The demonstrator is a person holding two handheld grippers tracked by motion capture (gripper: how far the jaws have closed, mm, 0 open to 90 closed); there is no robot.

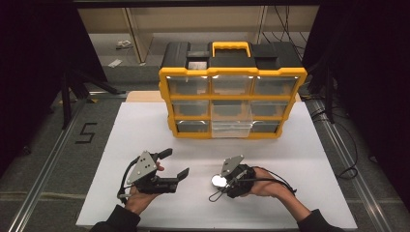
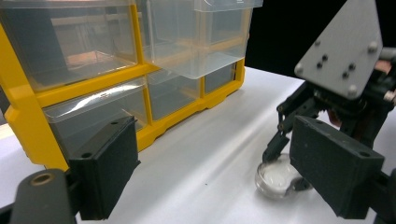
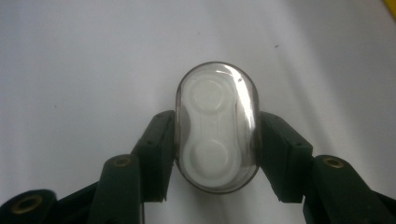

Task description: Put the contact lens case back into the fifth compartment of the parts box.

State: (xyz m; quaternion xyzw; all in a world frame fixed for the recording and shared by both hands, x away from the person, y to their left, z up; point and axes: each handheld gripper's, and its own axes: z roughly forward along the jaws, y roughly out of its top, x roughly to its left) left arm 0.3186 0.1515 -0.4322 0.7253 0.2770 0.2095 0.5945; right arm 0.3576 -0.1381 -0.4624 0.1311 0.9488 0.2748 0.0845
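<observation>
Right hand [image 1: 263,182]: enters from the lower right edge of the high view, forearm angled toward table centre, holding the right gripper [image 1: 221,182] low over the white table sheet [image 1: 145,135] with its jaws directed toward the person's left. The jaws are clamped on one small clear oval case [image 3: 216,126]; in the right gripper view both black pads press its two long sides.

Left hand [image 1: 140,193]: enters from the lower left, palm under the left gripper [image 1: 176,164], which points forward and to the right. Its jaws stand wide apart with nothing between them.

Case orientation: the long axis runs along the right gripper's own pointing line, away from the camera in the right gripper view. The case lies flat on the sheet, broad face up. A white insert with two round wells, one at each end, shows through the clear shell. In the left gripper view the case [image 2: 276,176] sits on the sheet in front of the organiser, well apart from it.

Count: two grippers, one case, one yellow-and-black drawer organiser [image 1: 232,94] with nine clear drawers in three rows of three. The bottom centre drawer [image 1: 231,127] is pulled out.
</observation>
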